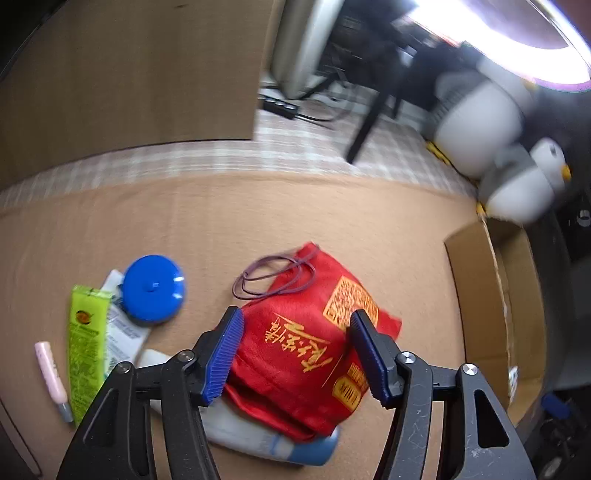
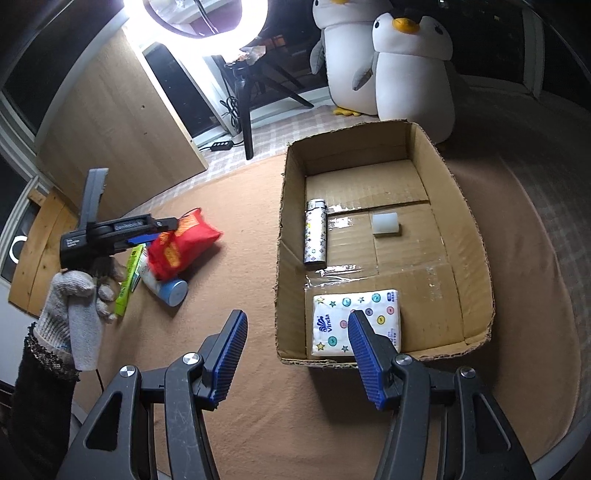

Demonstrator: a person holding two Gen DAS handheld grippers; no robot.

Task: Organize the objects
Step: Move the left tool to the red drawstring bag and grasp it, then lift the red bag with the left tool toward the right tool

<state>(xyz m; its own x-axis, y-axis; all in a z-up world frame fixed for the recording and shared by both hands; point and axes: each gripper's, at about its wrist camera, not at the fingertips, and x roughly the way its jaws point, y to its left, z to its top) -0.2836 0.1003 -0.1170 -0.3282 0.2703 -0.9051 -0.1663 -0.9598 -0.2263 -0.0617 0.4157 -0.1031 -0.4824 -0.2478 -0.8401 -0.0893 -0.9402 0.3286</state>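
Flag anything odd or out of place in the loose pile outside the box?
The red drawstring pouch lies crumpled on top of the white bottle with the blue cap, half covering it, with its purple cord sprawled loose. Otherwise nothing spilled or damaged; the cardboard box holds three items lying flat.

My main light is the ring lamp (image 2: 207, 14), blown out to pure white at the top of the right view and flaring across the top right corner of the left one, so the carpet (image 2: 240, 229) near it glows while the outer corners sink into black. My left view is smeared with motion blur, the toy penguins (image 1: 491, 147) gone soft; the right view is sharp. Both bend hard at the edges.
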